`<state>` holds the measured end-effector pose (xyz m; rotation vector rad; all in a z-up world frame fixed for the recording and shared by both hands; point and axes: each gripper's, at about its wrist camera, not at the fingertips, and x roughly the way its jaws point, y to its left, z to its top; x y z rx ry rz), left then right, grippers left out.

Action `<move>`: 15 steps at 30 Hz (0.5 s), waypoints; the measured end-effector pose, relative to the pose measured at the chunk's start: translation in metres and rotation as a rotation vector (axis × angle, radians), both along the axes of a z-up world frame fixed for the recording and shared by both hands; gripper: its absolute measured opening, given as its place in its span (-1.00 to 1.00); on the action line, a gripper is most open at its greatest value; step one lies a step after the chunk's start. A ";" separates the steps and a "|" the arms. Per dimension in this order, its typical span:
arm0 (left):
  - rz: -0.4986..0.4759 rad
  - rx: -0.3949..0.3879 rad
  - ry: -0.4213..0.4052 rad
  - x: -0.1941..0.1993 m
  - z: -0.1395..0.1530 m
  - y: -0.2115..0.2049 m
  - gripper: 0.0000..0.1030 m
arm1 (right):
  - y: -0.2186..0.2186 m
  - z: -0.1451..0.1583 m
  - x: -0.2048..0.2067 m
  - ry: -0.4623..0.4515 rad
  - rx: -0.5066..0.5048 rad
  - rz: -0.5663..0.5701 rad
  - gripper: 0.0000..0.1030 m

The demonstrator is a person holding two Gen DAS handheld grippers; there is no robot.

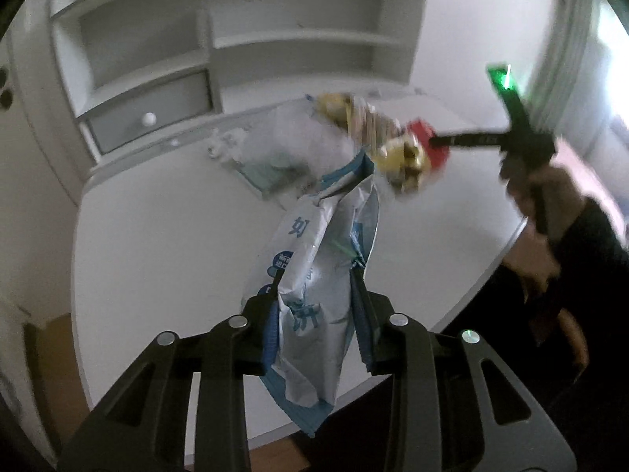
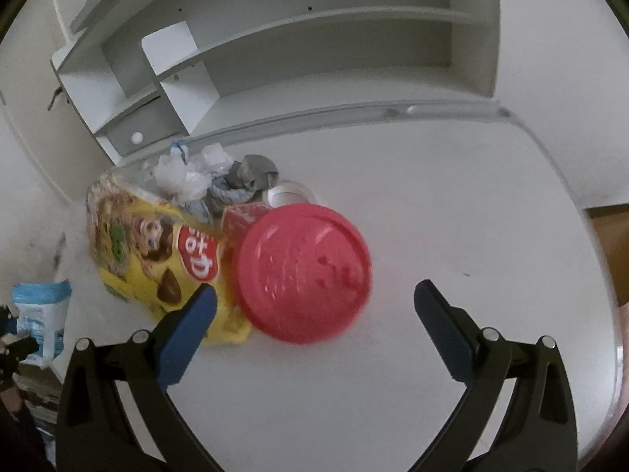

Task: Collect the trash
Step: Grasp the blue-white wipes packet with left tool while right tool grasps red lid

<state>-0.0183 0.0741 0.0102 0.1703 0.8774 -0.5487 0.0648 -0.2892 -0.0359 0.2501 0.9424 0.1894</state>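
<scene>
Left tongs (image 1: 314, 287) pinching blue-and-white foil bag (image 1: 314, 275), both blue pads pressed against its crumpled sides, bag lifted off white worktop (image 1: 157, 244) and hanging down past the fingers toward 6 o'clock. Same bag seen in right wrist view at 9 o'clock edge, off the worktop's left rim. No earlier picture given, so nothing to say on jaw motion.

Right tongs (image 2: 314, 306) spread wide, nothing between the pads, hovering just above the worktop. Left blue pad (image 2: 188, 326) overlapping the corner of yellow snack bag (image 2: 157, 251); touching or not, cannot tell. Right pad at 4 o'clock over bare surface.

Red round lid (image 2: 300, 273) lying flat on the worktop near frame centre, blurred, just beyond and between the spread fingers, edge against the yellow snack bag at its 9 o'clock. Small red box (image 2: 243, 216) at lid's 11 o'clock, touching or just beside. Heap of crumpled clear plastic (image 2: 188, 175) and grey cloth-like wad (image 2: 255, 175) behind, toward 11–12 o'clock. Pale round container (image 2: 289, 192) just behind the lid.

White shelf unit (image 2: 314, 51) along the back at 12 o'clock, star cut-out on top panel, small drawer with round knob (image 2: 136, 137) at 10 o'clock.

In left wrist view, person's hand (image 1: 550, 196) and dark sleeve at 3 o'clock holding the other gripper, heavily blurred
</scene>
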 end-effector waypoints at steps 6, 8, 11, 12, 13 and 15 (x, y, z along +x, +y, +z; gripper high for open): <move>0.062 -0.036 0.003 -0.001 0.013 0.008 -0.40 | -0.007 -0.011 0.015 0.036 0.094 0.012 0.57; 0.063 -0.037 0.006 -0.001 0.017 0.002 -0.40 | -0.001 -0.009 0.012 0.025 0.087 0.027 0.54; 0.048 -0.035 -0.015 0.001 0.024 -0.019 -0.40 | -0.006 0.000 -0.001 -0.005 0.101 0.022 0.53; 0.037 -0.039 -0.021 0.002 0.026 -0.027 -0.40 | -0.012 0.006 -0.009 -0.024 0.110 0.012 0.53; 0.015 -0.048 -0.028 0.004 0.029 -0.040 -0.40 | -0.021 0.015 -0.019 -0.051 0.107 -0.007 0.53; -0.028 -0.058 -0.042 0.006 0.034 -0.065 -0.40 | -0.036 0.028 -0.036 -0.088 0.089 -0.044 0.53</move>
